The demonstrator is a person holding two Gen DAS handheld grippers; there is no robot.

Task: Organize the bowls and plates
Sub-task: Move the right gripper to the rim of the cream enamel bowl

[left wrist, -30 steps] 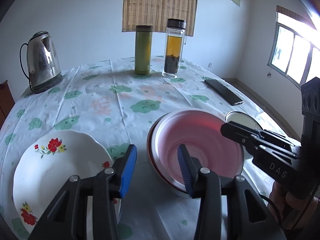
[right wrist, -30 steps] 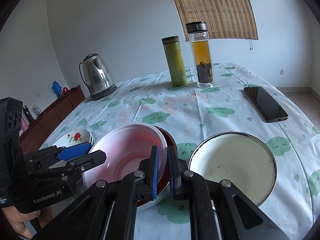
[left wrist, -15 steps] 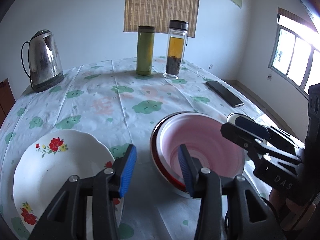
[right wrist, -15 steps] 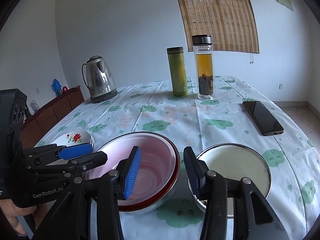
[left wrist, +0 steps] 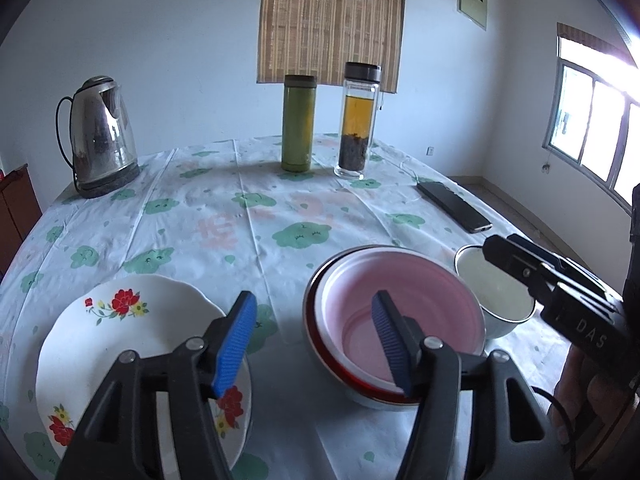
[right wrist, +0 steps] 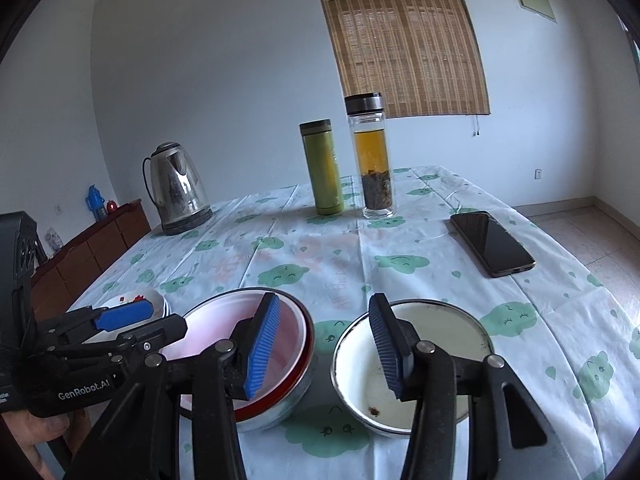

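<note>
Inside the red-rimmed bowl (left wrist: 316, 344) sits a pink bowl (left wrist: 404, 300).

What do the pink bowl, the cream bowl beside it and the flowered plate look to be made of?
Pink bowl: probably plastic, matte and faintly translucent, with stepped rings; it sits nested in a red-rimmed bowl.
Cream bowl: likely enamelled metal, judging by the thin dark rim, glossy cream inside and small brown speck.
Flowered plate: seemingly glazed ceramic, glossy white with a scalloped edge and printed red flowers; melamine cannot be ruled out.

right gripper (left wrist: 516, 256) is covering part of the cream bowl (left wrist: 492, 292); left gripper (right wrist: 132, 324) is hiding most of the floral plate (right wrist: 128, 300).
</note>
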